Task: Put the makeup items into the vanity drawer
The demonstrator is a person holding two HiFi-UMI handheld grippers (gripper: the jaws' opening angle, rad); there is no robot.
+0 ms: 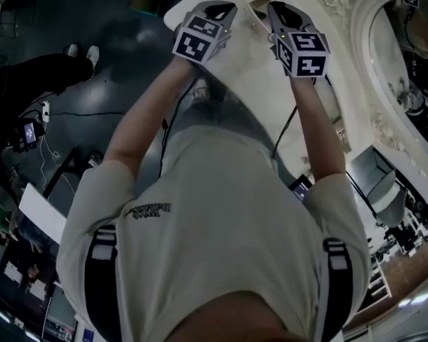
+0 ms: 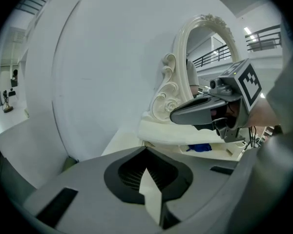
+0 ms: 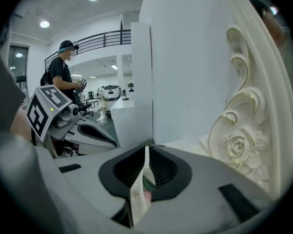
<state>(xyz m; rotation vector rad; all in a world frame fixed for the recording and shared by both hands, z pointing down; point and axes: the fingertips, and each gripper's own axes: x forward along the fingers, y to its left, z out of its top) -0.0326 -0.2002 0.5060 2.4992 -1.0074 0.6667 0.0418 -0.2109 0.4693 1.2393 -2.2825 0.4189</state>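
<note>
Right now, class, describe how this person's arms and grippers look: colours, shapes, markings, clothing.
The left gripper and right gripper are smooth grey shells with dark tapered jaws; each carries a cube of black-and-white square markers. The person wears a pale short-sleeved T-shirt and dark shoulder straps.

A thin white card-like makeup item [image 3: 138, 199] was held on edge between the jaws of the right gripper [image 3: 147, 152], with a green and pink patch seen just behind it. A white wedge-shaped makeup item [image 2: 153, 196] was clamped upright in the left gripper [image 2: 146, 152]. A small crumpled blue item [image 2: 200, 148] was seen lying in the open cream vanity drawer [image 2: 234, 152].
</note>
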